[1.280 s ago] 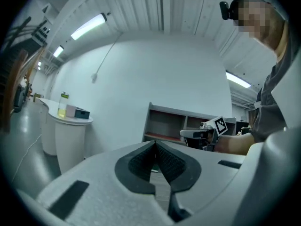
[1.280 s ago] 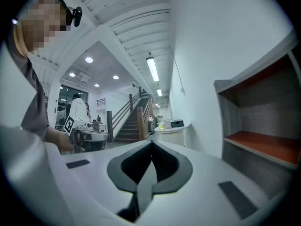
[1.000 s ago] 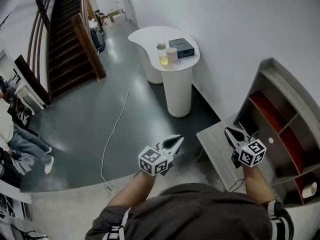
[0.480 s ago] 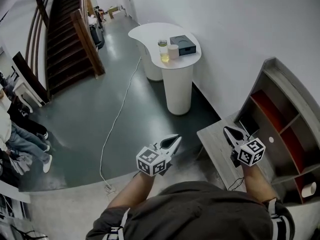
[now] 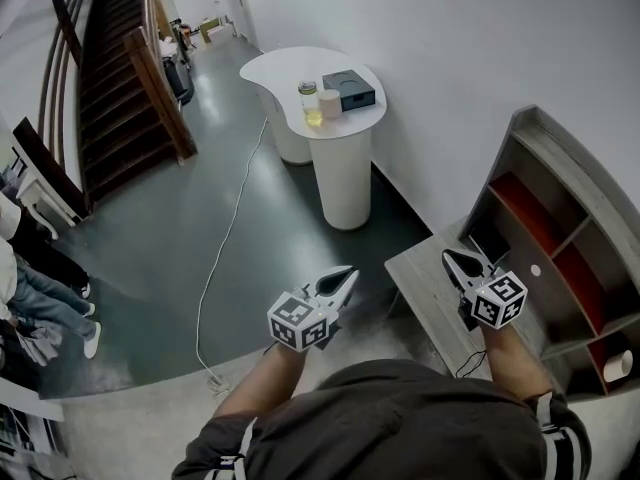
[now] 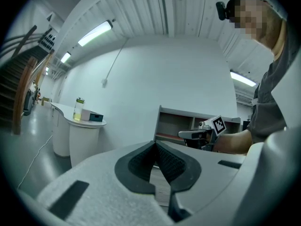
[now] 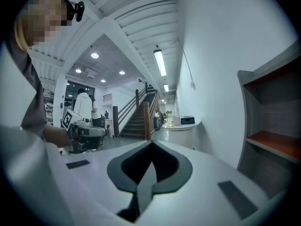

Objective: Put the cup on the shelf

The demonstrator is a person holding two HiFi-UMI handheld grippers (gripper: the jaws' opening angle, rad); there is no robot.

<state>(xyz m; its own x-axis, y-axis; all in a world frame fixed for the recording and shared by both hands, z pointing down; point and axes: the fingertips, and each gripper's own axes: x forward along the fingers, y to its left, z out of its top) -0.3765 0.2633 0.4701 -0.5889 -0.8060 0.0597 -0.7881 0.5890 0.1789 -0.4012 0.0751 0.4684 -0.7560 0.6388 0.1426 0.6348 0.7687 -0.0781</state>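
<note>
Head view has drifted a little: the white bench [image 5: 275,68] now sits slightly more to the left than a second ago, so you are only turning, not carrying. On it a jar [image 5: 309,103] holds yellow liquid, and a pale cup [image 5: 330,102] stands just beside it. The fingers of your left gripper [image 5: 347,273] and right gripper [image 5: 454,260] are clenched on nothing. The shelf [image 5: 560,153] looks bare, except for a white round thing [image 5: 618,365] low down, which I cannot identify.

My head view: counter [image 5: 272,73] and shelf [image 5: 522,211] slid a little to left | left gripper view: both moved right
</note>
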